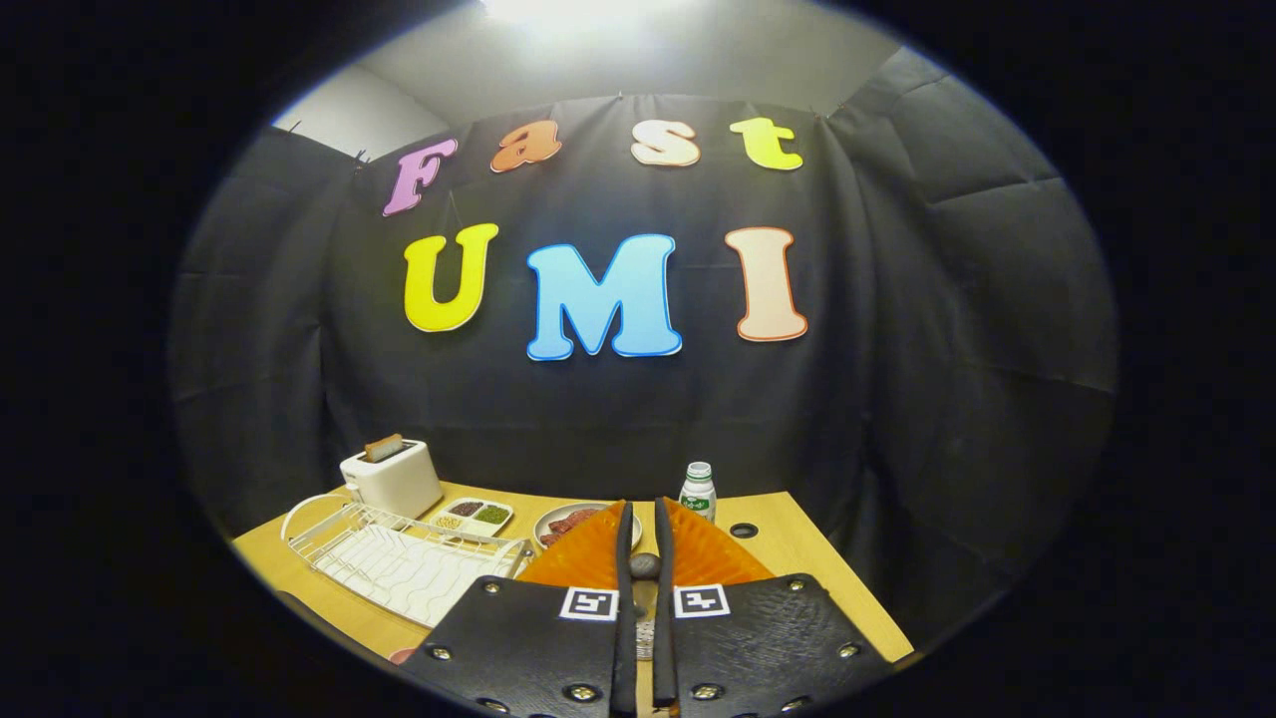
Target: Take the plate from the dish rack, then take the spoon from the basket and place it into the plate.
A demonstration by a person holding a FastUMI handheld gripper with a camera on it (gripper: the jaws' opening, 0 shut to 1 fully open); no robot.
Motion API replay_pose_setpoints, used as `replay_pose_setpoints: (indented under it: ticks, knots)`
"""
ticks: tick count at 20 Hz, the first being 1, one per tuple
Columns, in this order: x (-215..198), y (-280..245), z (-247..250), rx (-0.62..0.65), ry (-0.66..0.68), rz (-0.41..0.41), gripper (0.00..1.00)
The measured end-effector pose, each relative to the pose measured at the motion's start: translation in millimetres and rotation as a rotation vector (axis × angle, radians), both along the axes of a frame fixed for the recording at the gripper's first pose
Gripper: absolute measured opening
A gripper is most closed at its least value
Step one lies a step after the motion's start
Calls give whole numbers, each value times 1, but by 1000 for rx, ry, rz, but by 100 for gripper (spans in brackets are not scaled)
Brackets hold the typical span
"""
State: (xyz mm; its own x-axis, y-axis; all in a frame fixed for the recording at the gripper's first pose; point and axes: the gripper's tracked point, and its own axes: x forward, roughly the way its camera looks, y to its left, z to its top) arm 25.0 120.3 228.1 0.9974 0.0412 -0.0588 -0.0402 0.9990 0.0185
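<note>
Two fingers: the gripper (644, 543) has its black fingers drawn in tight, with just a thin slot left between them, pointing straight toward the table's far edge.
Spoon: there it is, a dark rounded end (644, 565) wedged in that slot, and both fingers are pinching it. The rest of the spoon is hidden by the fingers, so I cannot tell which way its long axis runs.
Mesh: a scrap of fine metal mesh (644, 638) shows lower down in the same slot. I cannot tell what it belongs to.
Plate: the orange ribbed plate (583, 558) spreads out on both sides of the fingers, right behind them and over the middle of the table, its ribs fanning toward the far edge.
Table: light wood (797, 548), with a small dark round hole (743, 530) near its far edge, to the right of the fingers.
Dish rack: the white wire rack (399, 563) sits at the table's left edge, its long side running from the near-left edge in toward the middle.
Meat dish: a pale dish of red slices (568, 521) sits just beyond the orange plate.
Divided tray: a white tray (474, 516) holding dark, green and pale fillings, between rack and toaster.
Bottle: a small white bottle (698, 491), upright at the far edge.
Toaster: a white toaster (392, 479) at the far left corner, with a slice standing up out of it.
</note>
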Motion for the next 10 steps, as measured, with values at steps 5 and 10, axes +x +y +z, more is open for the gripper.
replay_pose_setpoints:
  ticks: [5,10]
  knots:
    - [-45,10,-3,-14,22,10,6]
    - [-75,49,-41,-13,104,75,6]
